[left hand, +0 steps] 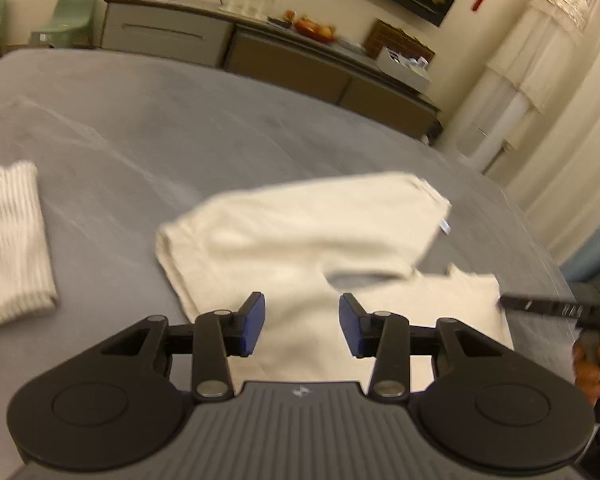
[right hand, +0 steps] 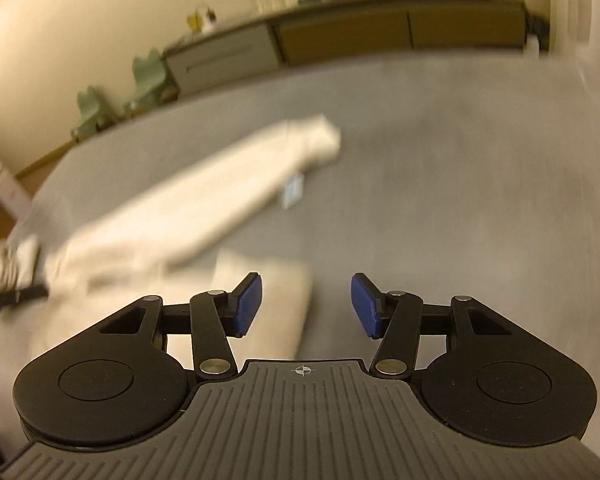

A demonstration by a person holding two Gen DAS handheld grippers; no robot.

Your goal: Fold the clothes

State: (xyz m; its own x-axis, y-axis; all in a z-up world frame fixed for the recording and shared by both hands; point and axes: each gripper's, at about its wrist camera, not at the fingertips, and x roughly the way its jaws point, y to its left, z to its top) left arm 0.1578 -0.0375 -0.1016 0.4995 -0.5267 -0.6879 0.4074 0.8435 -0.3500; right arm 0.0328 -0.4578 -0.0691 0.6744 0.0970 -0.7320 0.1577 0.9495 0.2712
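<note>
Both the left tool (left hand: 302,324) and right tool (right hand: 306,306) hover with fingers apart, holding nothing. The cream garment (left hand: 300,232) lies partly folded mid-bed (left hand: 140,120). Best pinch matching corners squarely, lift together, and keep edges aligned.
</note>
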